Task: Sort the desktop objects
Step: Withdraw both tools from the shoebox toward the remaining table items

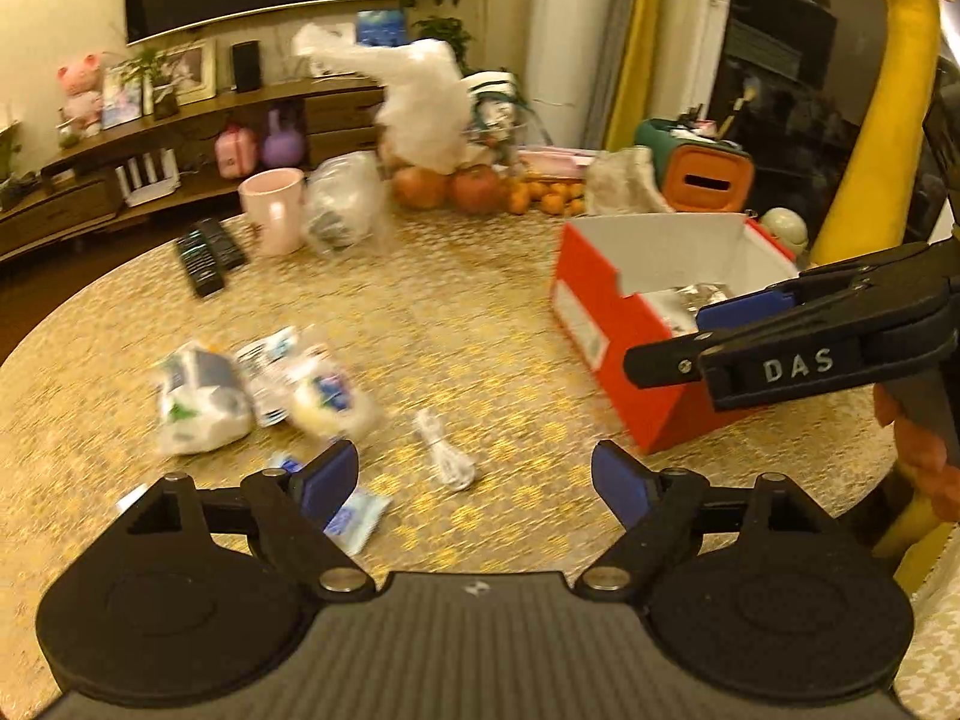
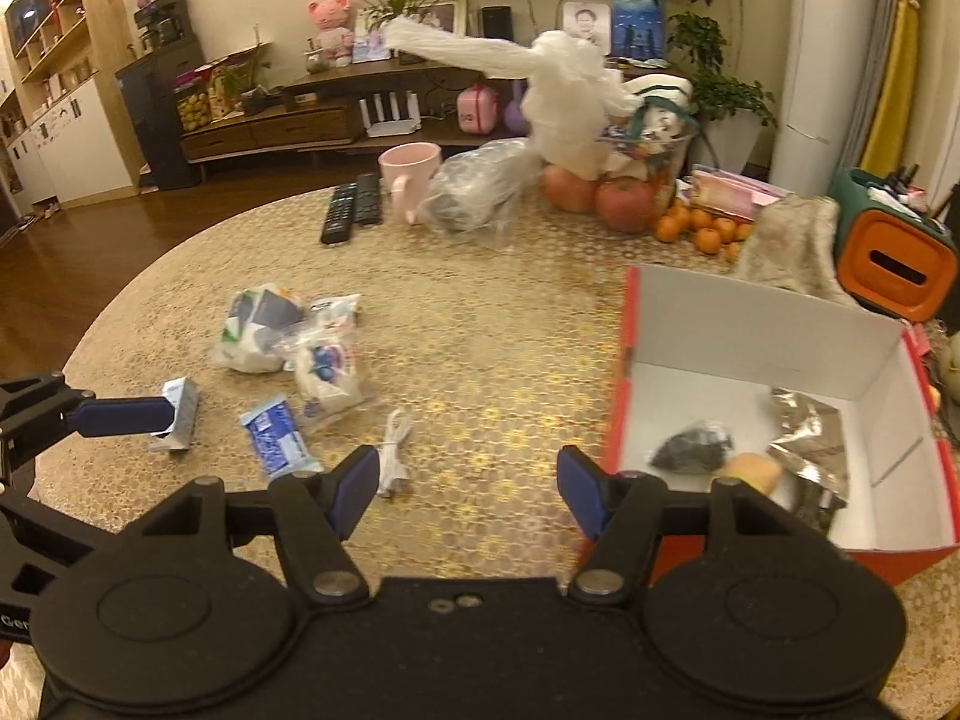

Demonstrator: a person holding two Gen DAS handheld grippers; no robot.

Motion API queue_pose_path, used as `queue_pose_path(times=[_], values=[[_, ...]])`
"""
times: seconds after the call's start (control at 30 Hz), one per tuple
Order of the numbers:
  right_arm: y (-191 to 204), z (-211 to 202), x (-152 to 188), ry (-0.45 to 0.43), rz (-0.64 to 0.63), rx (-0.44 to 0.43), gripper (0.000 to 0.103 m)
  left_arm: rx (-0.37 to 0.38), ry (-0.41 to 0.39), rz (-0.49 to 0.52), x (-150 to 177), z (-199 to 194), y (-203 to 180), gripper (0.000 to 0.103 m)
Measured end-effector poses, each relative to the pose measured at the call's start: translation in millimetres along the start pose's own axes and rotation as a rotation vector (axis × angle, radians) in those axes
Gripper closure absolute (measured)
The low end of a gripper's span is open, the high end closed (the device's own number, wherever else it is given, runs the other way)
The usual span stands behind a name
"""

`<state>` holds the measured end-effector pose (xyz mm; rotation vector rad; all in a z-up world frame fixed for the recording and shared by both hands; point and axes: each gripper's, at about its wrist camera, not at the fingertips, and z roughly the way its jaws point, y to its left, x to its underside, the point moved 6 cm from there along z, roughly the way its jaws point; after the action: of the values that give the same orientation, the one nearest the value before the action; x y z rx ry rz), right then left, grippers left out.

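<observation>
My left gripper (image 1: pixel 474 474) is open and empty above the gold tablecloth, with a blue-and-white packet (image 1: pixel 354 519) under its left finger and a coiled white cable (image 1: pixel 447 459) just ahead. Several plastic-wrapped packets (image 1: pixel 204 402) lie further left. My right gripper (image 2: pixel 468 489) is open and empty beside the red box (image 2: pixel 624 372), which holds a dark packet (image 2: pixel 690 447), a foil bag (image 2: pixel 810 444) and a bun. The right gripper also shows in the left wrist view (image 1: pixel 708 324) over the box (image 1: pixel 606 324). The left gripper's finger shows in the right wrist view (image 2: pixel 120 417) next to a small silver packet (image 2: pixel 180 414).
At the table's far side stand a pink mug (image 2: pixel 411 171), two remotes (image 2: pixel 354 204), a clear bag, a white plastic bag (image 2: pixel 564 108), apples, tangerines (image 2: pixel 702 228) and an orange-green container (image 2: pixel 894 252). A yellow giraffe toy (image 1: pixel 882 108) stands at the right.
</observation>
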<state>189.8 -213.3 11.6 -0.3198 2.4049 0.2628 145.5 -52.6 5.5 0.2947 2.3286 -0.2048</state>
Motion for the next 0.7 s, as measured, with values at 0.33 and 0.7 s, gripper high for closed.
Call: queue_pose_path(times=[0.33, 0.7], values=[[38, 30, -4, 0.021, -0.028, -0.036, 0.038, -0.061, 0.014, -0.073, 21, 1, 59, 0.001], [58, 72, -4, 0.075, -0.045, -0.043, 0.037, -0.107, 0.029, -0.159, 40, 16, 122, 0.0]])
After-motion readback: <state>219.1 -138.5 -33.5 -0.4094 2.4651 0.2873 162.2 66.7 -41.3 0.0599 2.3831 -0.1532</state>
